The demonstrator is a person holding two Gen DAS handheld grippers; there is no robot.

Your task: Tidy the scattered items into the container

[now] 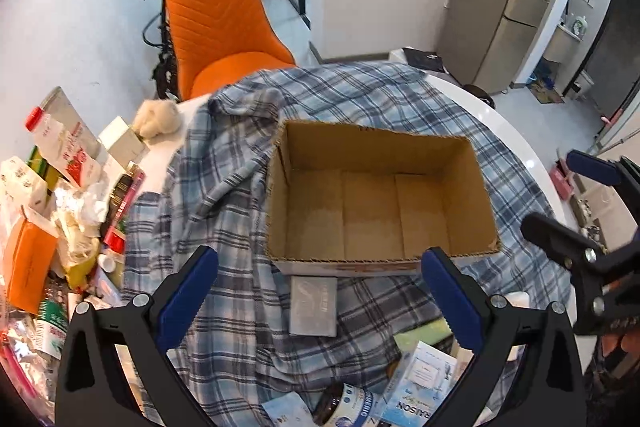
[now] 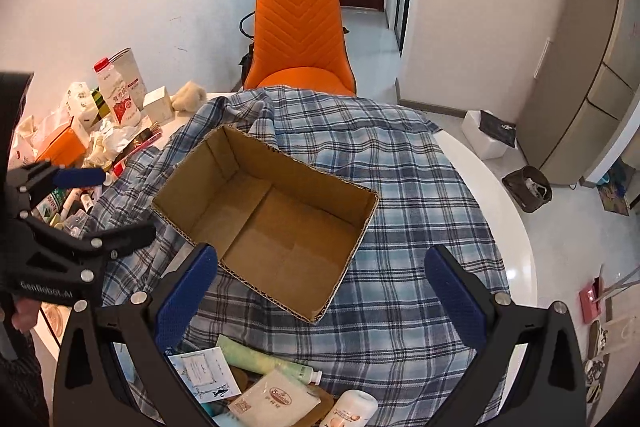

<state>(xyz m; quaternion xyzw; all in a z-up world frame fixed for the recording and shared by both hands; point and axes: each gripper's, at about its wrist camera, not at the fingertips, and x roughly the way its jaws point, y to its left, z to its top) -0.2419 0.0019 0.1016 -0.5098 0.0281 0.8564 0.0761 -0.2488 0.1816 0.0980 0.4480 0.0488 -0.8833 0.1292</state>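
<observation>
Container: open brown cardboard box (image 1: pixel 376 195) sits empty ahead of both jaw sets, on rumpled blue plaid cloth (image 2: pixel 400 187). Left gripper (image 1: pixel 318 291) and right gripper (image 2: pixel 320 291) are spread wide, holding nothing. Risk: fingertips may snag cloth folds, dragging the box.

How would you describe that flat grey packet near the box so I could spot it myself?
Find the open cardboard box on the blue plaid cloth covering the round white table. The flat grey packet lies on the cloth right against the box's near wall, between the left gripper fingers in its camera view. Unlike the colourful bottles and cartons nearby, it is plain, silvery grey and rectangular.
</observation>
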